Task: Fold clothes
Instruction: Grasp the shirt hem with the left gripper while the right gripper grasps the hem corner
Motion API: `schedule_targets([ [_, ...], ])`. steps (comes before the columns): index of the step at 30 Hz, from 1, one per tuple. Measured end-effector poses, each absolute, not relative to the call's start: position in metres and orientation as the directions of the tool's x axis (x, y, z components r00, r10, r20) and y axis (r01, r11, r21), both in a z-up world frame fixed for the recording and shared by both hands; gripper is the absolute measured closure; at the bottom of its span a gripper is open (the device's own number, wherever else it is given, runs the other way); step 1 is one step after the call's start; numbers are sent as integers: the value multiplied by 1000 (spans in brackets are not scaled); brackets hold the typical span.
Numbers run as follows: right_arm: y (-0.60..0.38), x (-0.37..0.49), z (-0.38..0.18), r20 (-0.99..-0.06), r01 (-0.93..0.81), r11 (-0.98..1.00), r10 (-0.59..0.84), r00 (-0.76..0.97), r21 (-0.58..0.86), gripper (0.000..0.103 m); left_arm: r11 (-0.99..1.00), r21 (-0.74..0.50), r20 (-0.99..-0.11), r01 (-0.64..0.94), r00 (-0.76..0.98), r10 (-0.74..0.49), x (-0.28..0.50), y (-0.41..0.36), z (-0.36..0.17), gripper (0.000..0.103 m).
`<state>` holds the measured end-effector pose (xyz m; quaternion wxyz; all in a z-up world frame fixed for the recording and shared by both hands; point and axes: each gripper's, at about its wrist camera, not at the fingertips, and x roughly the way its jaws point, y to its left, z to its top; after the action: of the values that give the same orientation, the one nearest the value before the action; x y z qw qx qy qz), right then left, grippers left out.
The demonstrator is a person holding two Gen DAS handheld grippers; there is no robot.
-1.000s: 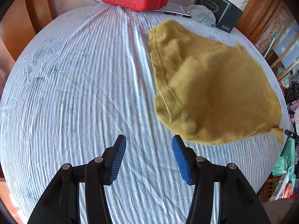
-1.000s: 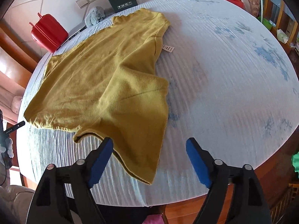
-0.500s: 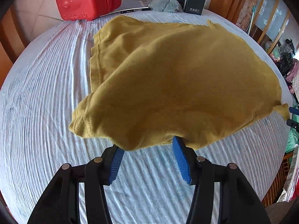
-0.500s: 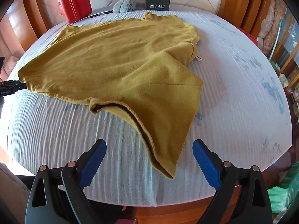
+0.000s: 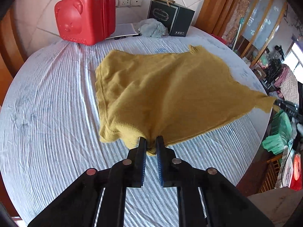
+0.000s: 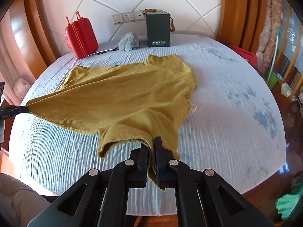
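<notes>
Table: round table (image 5: 47, 113) with a striped cloth; red case (image 5: 85, 17) at its far edge.
Left wrist view: left gripper (image 5: 151, 145) pinches the near hem of the yellow shirt (image 5: 166, 94), mid-table.
Right wrist view: right gripper (image 6: 151, 147) is clamped on a sleeve edge of the yellow shirt (image 6: 123, 98), near the front edge.

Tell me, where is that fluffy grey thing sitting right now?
The fluffy grey thing sits at the table's far edge by the wall, between the red case and the dark box, beyond the yellow shirt.
</notes>
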<state>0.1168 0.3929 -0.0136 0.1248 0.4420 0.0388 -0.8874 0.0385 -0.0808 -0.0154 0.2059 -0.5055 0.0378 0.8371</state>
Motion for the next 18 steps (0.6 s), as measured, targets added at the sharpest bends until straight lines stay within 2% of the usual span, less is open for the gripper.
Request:
schedule_targets([
  [4,389,35,-7,-842,362,-932,-197,-502,2,97,-896,-95,-908,-434,-331,257,-27,-74,-21,93],
  [6,390,-13,-20,-881,383,-923,-163,-444,-22,92,-906,-77,-932,-415,-293,214,-75,-73,-37,87],
  [7,391,-37,-26,-896,389,-920,-142,-420,-37,70,-916,-67,-942,-395,-277,189,-98,-74,-45,77],
  [8,395,-54,-29,-895,360,-930,-96,-435,-76,47,-936,-46,-949,-350,-277,150,-119,-78,-51,71],
  [9,399,-70,-32,-892,331,-937,-49,-449,-115,40,-954,-29,-952,-298,-282,117,-136,-85,-55,66],
  [10,404,-86,-35,-887,301,-943,-10,-461,-146,40,-967,-30,-951,-253,-291,106,-145,-94,-56,66],
  [12,419,-92,-28,-873,249,-964,-44,-486,-90,40,-986,-48,-940,-159,-326,99,-150,-118,-52,65],
  [13,424,-83,-30,-871,237,-970,-68,-487,-57,40,-989,-60,-932,-134,-348,104,-145,-130,-49,58],
  [15,433,-63,-33,-864,214,-977,-116,-489,10,40,-992,-61,-920,-109,-380,98,-127,-146,-48,52],
  [18,446,-33,-38,-849,179,-978,-186,-495,110,37,-993,-65,-917,-102,-386,100,-105,-156,-57,52],
])
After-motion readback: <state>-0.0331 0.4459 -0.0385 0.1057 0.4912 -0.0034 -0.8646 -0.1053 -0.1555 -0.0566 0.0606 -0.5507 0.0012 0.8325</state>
